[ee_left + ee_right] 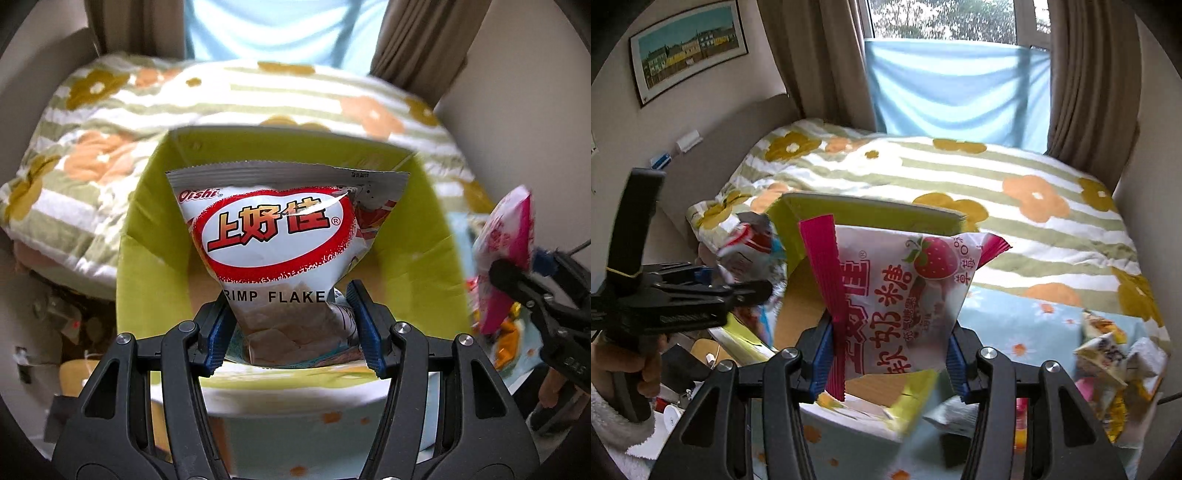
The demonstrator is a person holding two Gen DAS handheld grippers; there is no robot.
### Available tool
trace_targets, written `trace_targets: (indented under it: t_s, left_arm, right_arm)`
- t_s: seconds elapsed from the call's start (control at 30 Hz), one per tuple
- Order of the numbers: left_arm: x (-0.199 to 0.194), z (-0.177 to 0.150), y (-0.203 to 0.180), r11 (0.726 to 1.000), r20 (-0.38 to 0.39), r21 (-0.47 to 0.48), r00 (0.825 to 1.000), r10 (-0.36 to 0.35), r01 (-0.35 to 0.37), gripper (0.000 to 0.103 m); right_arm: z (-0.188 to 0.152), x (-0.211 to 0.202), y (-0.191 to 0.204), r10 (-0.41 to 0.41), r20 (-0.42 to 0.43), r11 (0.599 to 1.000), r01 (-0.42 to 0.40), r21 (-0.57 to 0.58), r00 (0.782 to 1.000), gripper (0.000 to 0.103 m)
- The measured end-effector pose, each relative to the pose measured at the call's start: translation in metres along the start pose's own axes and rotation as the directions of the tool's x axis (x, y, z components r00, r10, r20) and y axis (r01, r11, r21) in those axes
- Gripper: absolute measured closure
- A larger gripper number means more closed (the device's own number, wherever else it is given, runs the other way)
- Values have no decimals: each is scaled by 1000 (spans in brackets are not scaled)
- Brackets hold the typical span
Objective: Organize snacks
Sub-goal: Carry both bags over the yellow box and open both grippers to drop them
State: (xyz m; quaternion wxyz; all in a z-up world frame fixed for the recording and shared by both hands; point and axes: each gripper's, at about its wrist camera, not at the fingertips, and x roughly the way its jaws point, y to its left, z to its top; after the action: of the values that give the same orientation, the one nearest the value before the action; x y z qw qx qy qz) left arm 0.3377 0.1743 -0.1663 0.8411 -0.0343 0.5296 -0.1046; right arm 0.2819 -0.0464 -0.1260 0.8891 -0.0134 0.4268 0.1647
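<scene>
Pinching shrimp flakes bag (280, 243) between left fingers (360, 314) over green box (436, 221); right fingers (822, 354) apparently clamp strawberry candy bag (905, 295).

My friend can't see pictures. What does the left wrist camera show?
The left gripper holds a white and red shrimp flake bag by its lower end, jaws shut on it, over an open green box. At the right edge, the right gripper grips a pink snack bag. Behind is a bed with a flowered quilt.

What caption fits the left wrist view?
Left gripper holds a shrimp flakes bag over the green box.
</scene>
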Motion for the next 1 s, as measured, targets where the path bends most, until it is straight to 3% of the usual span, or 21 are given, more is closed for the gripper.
trace_targets:
  t_s: [0.27,0.33,0.4,0.83,1.0]
  left_arm:
    - [47,-3,12,997,-157,70,988,-1,12,47]
    - [52,-2,13,997,-176,75,984,3,10,35]
    - [54,-4,12,996,-184,83,982,31,-16,4]
    - [10,-27,42,998,-120,-57,993,-2,-5,3]
    - [-8,-30,46,996,-66,-81,998,17,-23,3]
  right_arm:
    - [-2,35,8,-16,-88,999,20,43,996,55]
    - [-2,39,7,-17,-101,999,22,49,995,55]
    - [-3,45,7,-20,-110,999,26,47,994,55]
    - [-11,70,18,-12,-186,1000,7,-27,982,54]
    - [-13,88,23,10,-258,999,-23,-48,966,49]
